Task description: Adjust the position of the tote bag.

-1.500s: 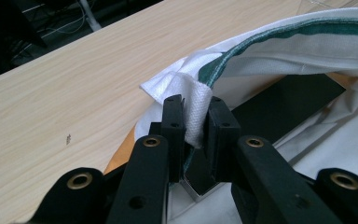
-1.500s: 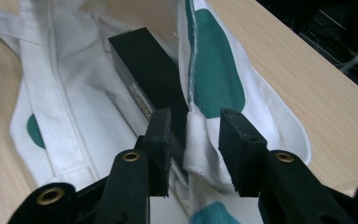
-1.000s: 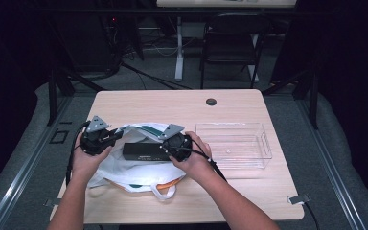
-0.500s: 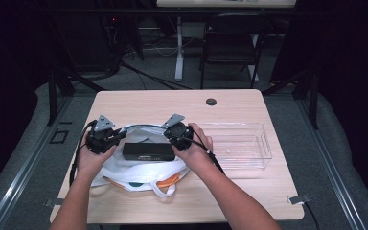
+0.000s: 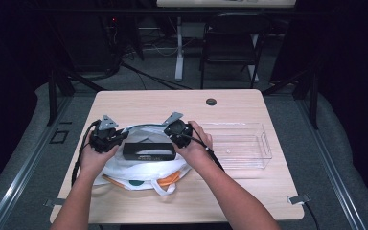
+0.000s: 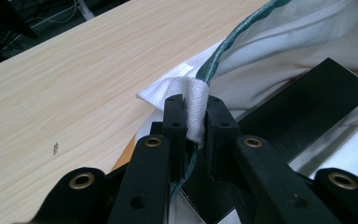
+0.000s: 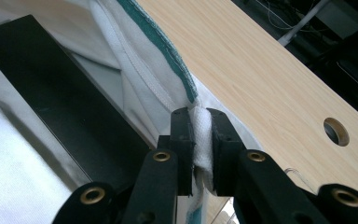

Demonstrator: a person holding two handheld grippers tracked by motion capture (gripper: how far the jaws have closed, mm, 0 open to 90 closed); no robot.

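A white cloth bag [image 5: 143, 167] with a green-trimmed rim lies on the near-left part of the wooden table [image 5: 230, 103], and a flat black box [image 5: 148, 151] rests across its mouth. The left gripper [image 6: 193, 122] is clamped on a fold of the bag's white rim fabric at one end of the opening, and the right gripper [image 7: 199, 135] is clamped on the rim at the other end, so the two hands hold the mouth stretched between them. Held this way, the opening looks meant to stay wide and taut, which would let the box pass through it, though whether the box is going in or coming out cannot be told. An orange strap [image 5: 170, 179] shows at the bag's near edge. A clear plastic bin [image 5: 242, 143] stands just to the right of the bag, perhaps for the box.
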